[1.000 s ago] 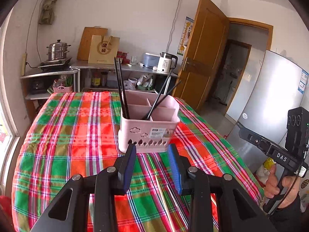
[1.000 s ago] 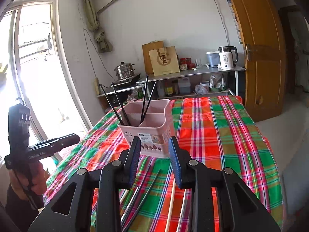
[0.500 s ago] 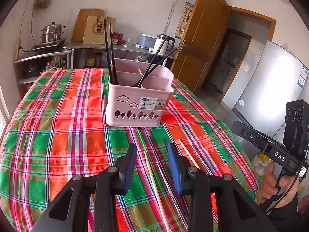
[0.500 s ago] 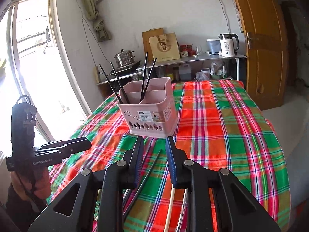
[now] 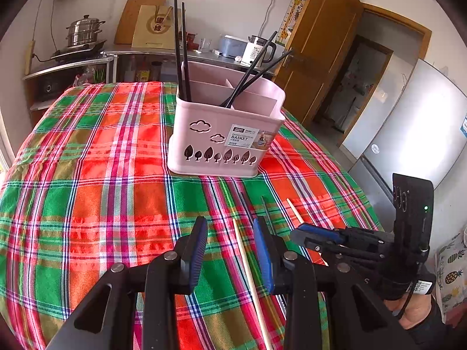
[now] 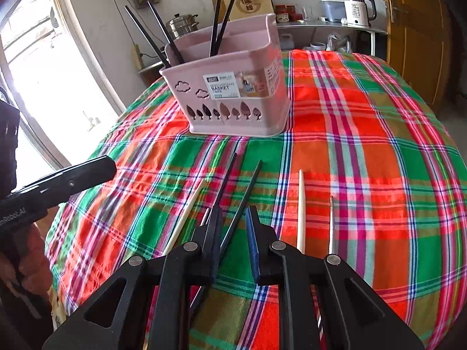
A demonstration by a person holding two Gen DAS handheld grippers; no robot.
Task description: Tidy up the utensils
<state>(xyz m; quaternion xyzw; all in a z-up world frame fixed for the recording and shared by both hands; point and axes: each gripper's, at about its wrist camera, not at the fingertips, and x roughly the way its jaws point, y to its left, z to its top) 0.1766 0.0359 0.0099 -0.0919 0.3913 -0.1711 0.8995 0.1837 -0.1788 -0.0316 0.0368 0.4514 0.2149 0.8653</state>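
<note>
Closing over the cloth, the right claw [image 6: 232, 218] has a narrow gap, and a black chopstick [image 6: 242, 195] passes between its pads; I cannot tell if they press it yet. The left claw [image 5: 230, 233] stands partly open, holding nothing, with a pale chopstick [image 5: 248, 265] lying on the cloth below its gap. More chopsticks lie loose at 6 o'clock from the pink basket [image 5: 221, 137], which stands upright on the plaid cloth [image 5: 96, 192] with black chopsticks inside. At 12 o'clock behind the table is a shelf with a kettle [image 5: 258, 51] and a steel pot [image 5: 84, 30]; a wooden door [image 5: 321, 43] is at 2 o'clock.
</note>
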